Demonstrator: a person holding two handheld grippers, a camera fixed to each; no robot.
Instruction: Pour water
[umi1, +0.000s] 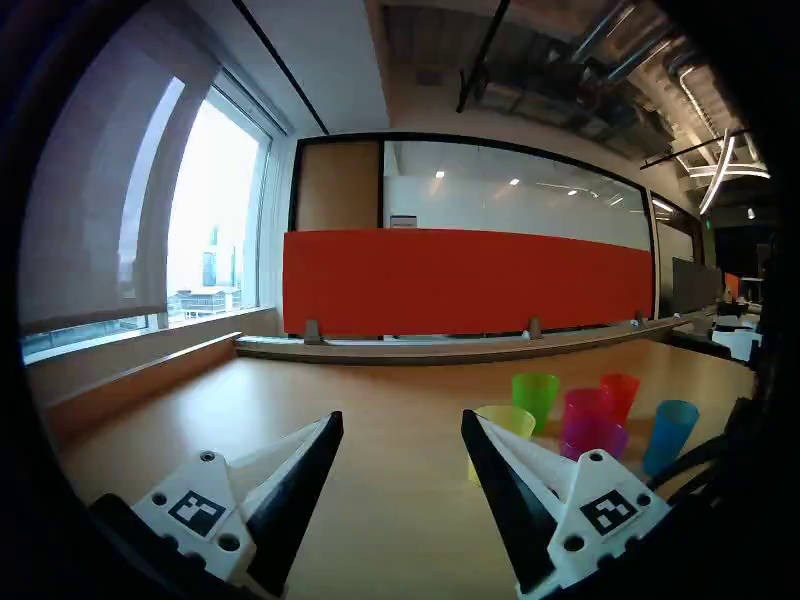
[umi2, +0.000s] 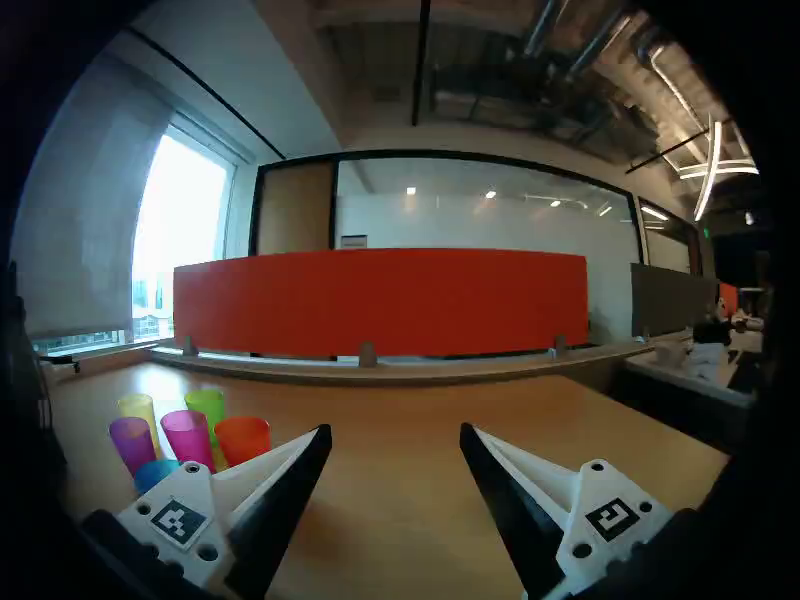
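Note:
Several coloured plastic cups stand together on the wooden table (umi1: 400, 400): a yellow cup (umi1: 510, 422), a green cup (umi1: 536, 396), a pink cup (umi1: 586, 408), a purple cup (umi1: 596, 438), an orange-red cup (umi1: 621, 392) and a blue cup (umi1: 670, 430). My left gripper (umi1: 402, 440) is open, with the yellow cup just behind its right finger. In the right gripper view the same cluster sits at lower left: yellow cup (umi2: 137, 410), green cup (umi2: 206, 408), purple cup (umi2: 132, 442), pink cup (umi2: 187, 434), orange cup (umi2: 243, 440), blue cup (umi2: 156, 472). My right gripper (umi2: 395, 452) is open and empty, to the right of the cups.
A red divider panel (umi1: 465, 282) runs along the far edge of the table, with a glass wall behind it. A large window (umi1: 210, 230) lies to the left. Desks with objects stand at far right (umi2: 700, 355).

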